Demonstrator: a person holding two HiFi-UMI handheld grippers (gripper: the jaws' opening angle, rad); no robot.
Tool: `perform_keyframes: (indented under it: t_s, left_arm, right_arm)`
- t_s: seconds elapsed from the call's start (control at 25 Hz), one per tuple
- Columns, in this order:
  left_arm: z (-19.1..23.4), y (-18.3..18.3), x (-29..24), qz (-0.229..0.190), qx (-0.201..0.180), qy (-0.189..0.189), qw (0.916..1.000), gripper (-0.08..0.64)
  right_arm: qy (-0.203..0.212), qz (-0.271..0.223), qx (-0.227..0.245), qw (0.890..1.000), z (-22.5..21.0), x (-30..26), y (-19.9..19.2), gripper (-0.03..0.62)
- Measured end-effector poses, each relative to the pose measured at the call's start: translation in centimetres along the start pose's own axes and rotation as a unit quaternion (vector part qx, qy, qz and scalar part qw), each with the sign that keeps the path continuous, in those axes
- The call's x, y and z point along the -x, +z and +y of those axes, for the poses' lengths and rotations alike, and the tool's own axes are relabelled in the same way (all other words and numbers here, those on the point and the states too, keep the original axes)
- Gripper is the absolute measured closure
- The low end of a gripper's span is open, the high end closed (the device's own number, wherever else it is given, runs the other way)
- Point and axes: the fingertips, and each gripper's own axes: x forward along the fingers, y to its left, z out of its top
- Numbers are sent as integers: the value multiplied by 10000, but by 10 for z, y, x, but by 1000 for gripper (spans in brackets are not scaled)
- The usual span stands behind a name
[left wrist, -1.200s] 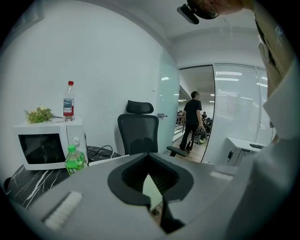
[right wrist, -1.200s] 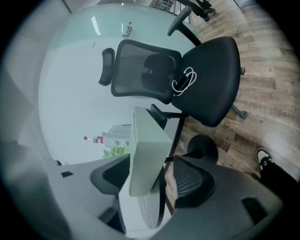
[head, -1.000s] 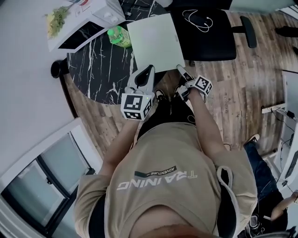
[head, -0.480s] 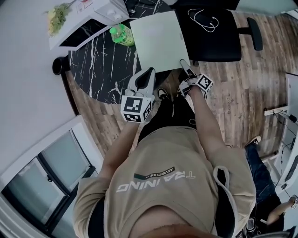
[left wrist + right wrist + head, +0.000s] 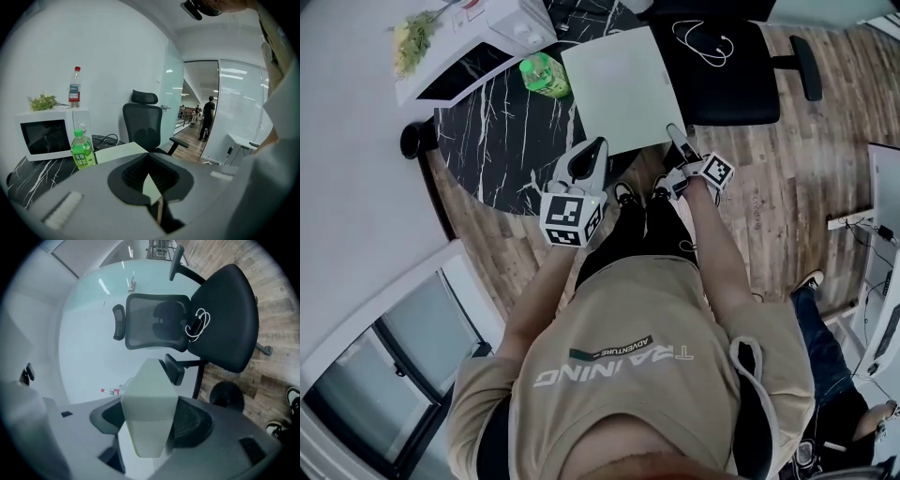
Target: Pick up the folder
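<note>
Right gripper [image 5: 673,131]: clenched across the near right corner of the folder [image 5: 619,89], with the pale green slab filling the space between both pads in the right gripper view. Left gripper [image 5: 598,145]: tips drawn together on nothing, parked just beside the folder's near left corner. Through the slit behind those tips, only a pale sliver, likely that same corner.

Folder flat on the black marbled table [image 5: 487,141], beside the green bottle [image 5: 542,75], with its near end jutting past the table's rim toward the person and over the floor. Long axis pointing away from the person and leaning slightly left, so straight ahead of both grippers. Short near edge spanning from one gripper to the other.

Better placed of the two: the right, with a hold on its corner. Probably a lift hinging on that one corner, hence a risk of droop or swing at the far left corner, unless backed by opening the left and taking that side. Close on the right: the office chair [image 5: 722,66].
</note>
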Motion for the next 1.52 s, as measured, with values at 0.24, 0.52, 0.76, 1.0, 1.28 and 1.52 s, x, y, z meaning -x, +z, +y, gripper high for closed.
perform_keyframes:
  t_s: [0.24, 0.52, 0.76, 1.0, 1.28, 1.52]
  left_arm:
    - [13, 3, 0, -43, 58, 28, 10000, 552]
    - [23, 16, -1, -188, 66, 25, 9998, 552]
    - [29, 37, 6, -375, 61, 33, 9993, 552]
    - [41, 59, 18, -607, 30, 163, 9980, 552]
    - [51, 77, 35, -830, 106, 372, 9958, 552]
    - [48, 93, 45, -1004, 110, 434, 9939, 552]
  right_arm:
    - [-41, -110, -18, 9999, 9, 18, 8, 330]
    - [226, -394, 55, 9990, 48, 24, 26, 328]
    - [393, -481, -21, 9981, 100, 16, 26, 330]
    - [275, -343, -63, 9990, 143, 12, 19, 330]
    - [467, -150, -108, 9987, 185, 12, 9, 330]
    - [695, -82, 40, 9975, 224, 6, 13, 330]
